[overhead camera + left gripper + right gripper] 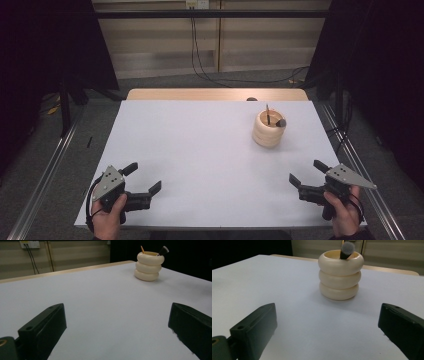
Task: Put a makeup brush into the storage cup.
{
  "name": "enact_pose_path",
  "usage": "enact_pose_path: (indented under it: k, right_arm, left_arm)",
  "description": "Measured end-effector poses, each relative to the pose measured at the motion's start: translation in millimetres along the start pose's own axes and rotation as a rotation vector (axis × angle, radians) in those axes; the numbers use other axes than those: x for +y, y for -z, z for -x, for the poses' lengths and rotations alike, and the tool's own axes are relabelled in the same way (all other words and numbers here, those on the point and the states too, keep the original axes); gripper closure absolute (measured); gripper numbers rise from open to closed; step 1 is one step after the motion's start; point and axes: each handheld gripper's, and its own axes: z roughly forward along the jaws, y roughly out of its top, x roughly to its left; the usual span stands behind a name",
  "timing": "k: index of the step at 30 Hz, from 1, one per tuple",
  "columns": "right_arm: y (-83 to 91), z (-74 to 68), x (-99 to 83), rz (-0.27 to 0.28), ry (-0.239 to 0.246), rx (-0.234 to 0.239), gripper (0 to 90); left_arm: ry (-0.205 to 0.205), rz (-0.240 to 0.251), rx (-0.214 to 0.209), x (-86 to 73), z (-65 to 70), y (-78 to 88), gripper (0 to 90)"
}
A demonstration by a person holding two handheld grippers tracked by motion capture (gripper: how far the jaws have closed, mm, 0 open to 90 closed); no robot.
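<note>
Reaching for the cream three-ringed ceramic holder, upper right of the white bench, suits the right claw best; both it and the left claw stand apart, empty. Approach level, aiming at the grey-tipped brush.

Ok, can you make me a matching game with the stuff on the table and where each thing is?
Things:
1. holder
2. brush
3. left tool
4. right tool

Places or states:
A. open, near the table's right front corner
B. cream, ringed, standing toward the far right of the table
C. open, near the table's left front corner
D. standing in the holder, bristles up

Pairs: 1-B, 2-D, 3-C, 4-A
</note>
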Motion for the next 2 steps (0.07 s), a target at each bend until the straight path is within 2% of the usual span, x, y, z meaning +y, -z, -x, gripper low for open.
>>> enact_pose_path:
  k: [2]
  right_arm:
    - [-0.3,0.1,0.0,0.002,-0.001,-0.005,1.4]
  left_arm:
    - [0.001,-0.002,0.007,-0.1,0.7,-0.1,1.6]
